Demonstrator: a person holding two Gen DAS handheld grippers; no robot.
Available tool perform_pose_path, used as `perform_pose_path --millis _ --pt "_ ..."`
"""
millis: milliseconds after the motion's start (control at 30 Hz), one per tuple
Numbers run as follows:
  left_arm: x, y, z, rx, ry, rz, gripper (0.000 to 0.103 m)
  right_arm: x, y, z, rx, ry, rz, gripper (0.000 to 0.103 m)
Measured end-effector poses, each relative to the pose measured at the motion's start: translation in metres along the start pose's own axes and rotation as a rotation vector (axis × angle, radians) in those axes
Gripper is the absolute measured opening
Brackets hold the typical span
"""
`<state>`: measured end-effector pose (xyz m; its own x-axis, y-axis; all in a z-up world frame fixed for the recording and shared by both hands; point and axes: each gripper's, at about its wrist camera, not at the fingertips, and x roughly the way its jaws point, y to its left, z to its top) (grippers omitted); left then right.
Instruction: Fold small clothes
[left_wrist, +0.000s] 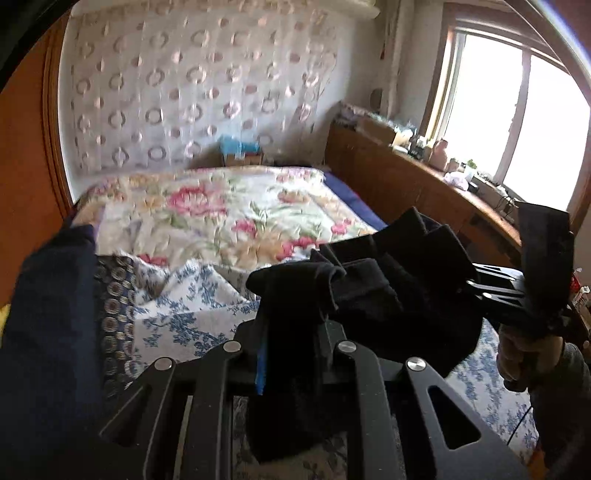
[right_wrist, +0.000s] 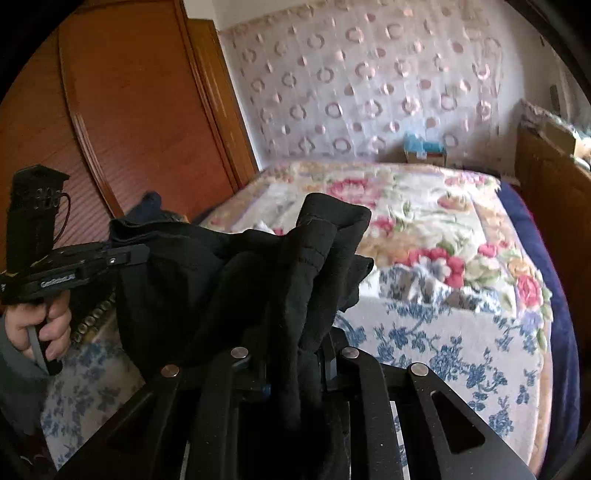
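Both grippers, left (left_wrist: 291, 332) and right (right_wrist: 295, 354), pinch one black garment (left_wrist: 369, 288) in closed fingers above the bed (left_wrist: 221, 206); bunched cloth could slip free.

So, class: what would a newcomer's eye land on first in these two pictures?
A black garment hangs bunched in mid-air, pinched between the left gripper and the right gripper. Beyond it lies a bed with a flowered quilt, and a bright window stands at the right.

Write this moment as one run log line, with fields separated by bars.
step: lift to fold | item: black garment | left tool: shut on garment | right tool: shut on garment | garment: bunched, held above bed
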<state>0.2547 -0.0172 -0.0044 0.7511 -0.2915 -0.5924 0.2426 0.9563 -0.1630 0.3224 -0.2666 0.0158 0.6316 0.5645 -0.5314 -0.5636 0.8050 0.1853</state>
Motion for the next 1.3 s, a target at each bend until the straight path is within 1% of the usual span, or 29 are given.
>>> perform_pose_path --millis 67,233,367,467,600,700,900,1033,1100,1200,1233,1300 --pt "-0.014 0.001 0.000 -0.002 -0.025 0.003 0.019 -0.005 0.007 -0.003 -0.016 -0.012 0.001 0.016" --pt "-0.053 0.013 -0.001 -0.013 -0.093 0.030 0.019 -0.011 0.026 0.008 -0.079 -0.046 0.020 0.016" --pt "-0.082 0.026 -0.004 -0.013 -0.143 0.082 0.019 -0.013 0.046 0.020 -0.139 -0.069 0.048 0.016" --pt "-0.101 0.041 -0.010 -0.024 -0.174 0.124 0.019 -0.005 0.063 0.034 -0.198 -0.071 0.074 0.016" --pt "-0.122 0.062 -0.024 -0.046 -0.193 0.184 0.019 0.010 0.090 0.055 -0.278 -0.068 0.111 0.016" --pt "-0.133 0.082 -0.039 -0.090 -0.197 0.211 0.019 0.026 0.117 0.074 -0.357 -0.056 0.137 0.016" --pt "-0.147 0.115 -0.074 -0.187 -0.198 0.250 0.019 0.072 0.158 0.112 -0.481 -0.014 0.184 0.016" --pt "-0.152 0.130 -0.094 -0.240 -0.205 0.278 0.019 0.112 0.197 0.138 -0.576 0.013 0.219 0.016" --pt "-0.149 0.141 -0.103 -0.276 -0.189 0.302 0.019 0.136 0.213 0.147 -0.621 0.029 0.238 0.016" --pt "-0.138 0.160 -0.116 -0.332 -0.153 0.327 0.019 0.174 0.228 0.154 -0.634 0.056 0.248 0.017" --pt "-0.134 0.166 -0.120 -0.344 -0.138 0.333 0.019 0.189 0.232 0.158 -0.626 0.060 0.240 0.019" --pt "-0.129 0.172 -0.126 -0.362 -0.113 0.331 0.019 0.209 0.236 0.161 -0.583 0.093 0.228 0.032"
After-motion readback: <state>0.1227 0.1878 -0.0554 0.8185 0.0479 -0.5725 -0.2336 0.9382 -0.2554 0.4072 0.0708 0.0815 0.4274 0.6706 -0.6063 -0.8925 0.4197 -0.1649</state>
